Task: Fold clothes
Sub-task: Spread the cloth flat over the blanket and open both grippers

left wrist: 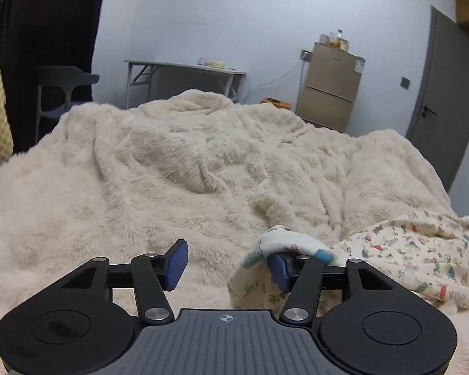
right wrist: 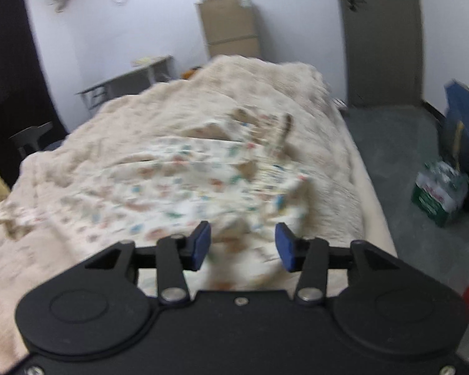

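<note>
Both hand-held grippers hang over a bed draped in a cream fleece blanket [left wrist: 178, 168], and neither has a firm grip on anything. On the left gripper [left wrist: 228, 265] the blue pads stand about half apart with only blanket showing between them; a corner of the printed garment [left wrist: 422, 259] lies draped over the top of its right-hand finger, resting there rather than pinched. That garment is a pale cotton piece scattered with small coloured animal figures, and in the left wrist view it spreads away to the right of the gripper across the fleece.

From the right wrist view, which is smeared by motion, the right gripper [right wrist: 242, 245] also stands about half apart, its pads just above the near edge of the same garment [right wrist: 184, 181]. Cloth shows in the gap, but the pads do not appear to press on it. The garment lies rumpled across the middle of the bed, with raised ridges and a bunched patch toward the far side.

Judging by how it lies, the folding is at an early or middle stage: the fabric is spread out but creased and uneven, no tidy rectangle has formed, and no clean fold line can be made out through the blur. What seems left is smoothing the piece, taking hold of an edge or corners again, and bringing them over to make the folds
</note>
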`<state>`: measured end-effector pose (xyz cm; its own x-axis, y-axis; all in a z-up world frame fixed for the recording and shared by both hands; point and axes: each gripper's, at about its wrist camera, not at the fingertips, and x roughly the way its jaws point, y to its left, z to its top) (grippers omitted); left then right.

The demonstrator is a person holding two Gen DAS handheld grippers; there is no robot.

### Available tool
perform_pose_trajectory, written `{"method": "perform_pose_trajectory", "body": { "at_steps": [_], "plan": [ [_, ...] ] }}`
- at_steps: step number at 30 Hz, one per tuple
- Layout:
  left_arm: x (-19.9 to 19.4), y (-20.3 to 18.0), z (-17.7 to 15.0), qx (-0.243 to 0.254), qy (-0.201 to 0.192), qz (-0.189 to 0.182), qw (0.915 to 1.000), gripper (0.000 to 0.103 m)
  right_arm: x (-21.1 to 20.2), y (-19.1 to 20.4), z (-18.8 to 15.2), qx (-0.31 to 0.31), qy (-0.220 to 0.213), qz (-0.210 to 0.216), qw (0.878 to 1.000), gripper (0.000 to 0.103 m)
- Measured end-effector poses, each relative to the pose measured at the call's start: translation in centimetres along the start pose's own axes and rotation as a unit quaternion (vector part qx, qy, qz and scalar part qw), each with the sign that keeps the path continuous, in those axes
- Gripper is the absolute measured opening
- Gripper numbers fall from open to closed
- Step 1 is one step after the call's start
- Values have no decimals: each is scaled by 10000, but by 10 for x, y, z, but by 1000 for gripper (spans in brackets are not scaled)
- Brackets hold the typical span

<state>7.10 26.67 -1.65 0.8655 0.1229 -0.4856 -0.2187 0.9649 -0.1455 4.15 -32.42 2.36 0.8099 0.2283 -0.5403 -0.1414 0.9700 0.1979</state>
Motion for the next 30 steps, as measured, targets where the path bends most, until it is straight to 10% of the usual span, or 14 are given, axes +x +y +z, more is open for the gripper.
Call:
{"method": "perform_pose_trajectory", "body": {
  "at_steps": [3, 9, 15, 20, 23, 25, 27, 30],
  "plan": [
    [-18, -7, 5, 274, -300, -10, 9992, 74, -15, 22, -6, -226, -207, 345, 9989, 56],
    [-37, -9, 28, 798, -560, -139, 9951, 76, -8, 66, -20, -944, -208, 586, 9936, 60],
    [31, -4, 9, 1622, 727, -1044, 9785, 76, 22, 76, -40, -973, 261, 667, 9927, 62],
    [80, 51, -3, -33, 1501, -1391, 9788, 76, 22, 76, -38, -955, 266, 693, 9927, 63],
    [99, 81, -8, -1307, 1728, -1950, 9566, 76, 23, 79, -38, -1014, 282, 650, 9923, 64],
    [114, 85, -9, -1691, 1938, -2155, 9420, 62, 24, 80, -40, -1050, 286, 623, 9921, 64],
    [121, 69, -3, -1295, 2096, -1878, 9508, 30, 25, 80, -41, -1054, 286, 619, 9921, 64],
    [118, 43, 22, -652, 1853, -1563, 9680, 15, 25, 79, -41, -1043, 286, 627, 9922, 64]
  ]
}}
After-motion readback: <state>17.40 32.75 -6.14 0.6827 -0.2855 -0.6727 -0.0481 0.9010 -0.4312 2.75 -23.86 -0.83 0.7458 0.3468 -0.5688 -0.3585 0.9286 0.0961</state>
